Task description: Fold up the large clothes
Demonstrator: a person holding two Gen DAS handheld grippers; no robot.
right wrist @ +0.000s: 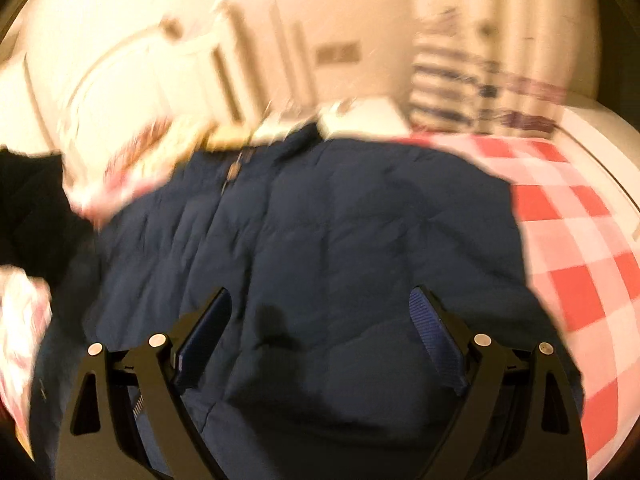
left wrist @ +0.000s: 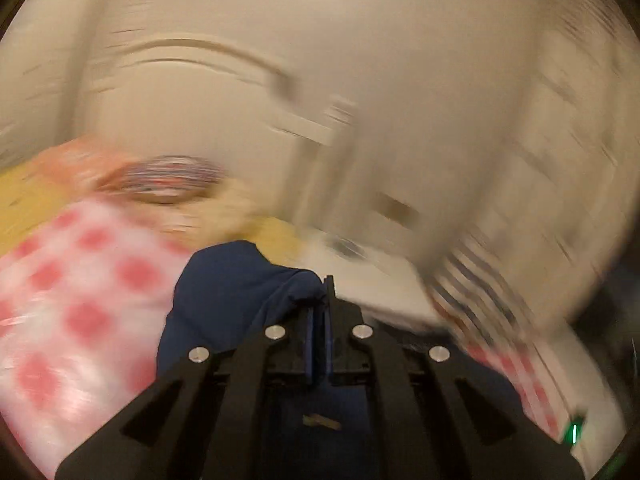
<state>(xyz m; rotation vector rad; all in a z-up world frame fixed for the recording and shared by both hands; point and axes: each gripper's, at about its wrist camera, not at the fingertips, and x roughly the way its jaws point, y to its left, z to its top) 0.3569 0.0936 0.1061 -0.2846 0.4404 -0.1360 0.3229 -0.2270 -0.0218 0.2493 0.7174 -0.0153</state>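
Note:
A large navy quilted jacket (right wrist: 320,240) lies spread on a bed with a red-and-white checked cover (right wrist: 568,240). My right gripper (right wrist: 320,312) is open, its fingers wide apart just above the jacket's lower part, holding nothing. My left gripper (left wrist: 320,312) is shut on a bunched fold of the navy jacket (left wrist: 232,292), lifted above the checked cover (left wrist: 72,300). Both views are blurred by motion.
A white headboard (right wrist: 168,72) and pale wall stand behind the bed. Striped fabric (right wrist: 448,80) hangs at the back right. Patterned pillows (left wrist: 168,180) and a yellow cloth (left wrist: 24,200) lie at the bed's head. A dark garment (right wrist: 28,208) is at the left.

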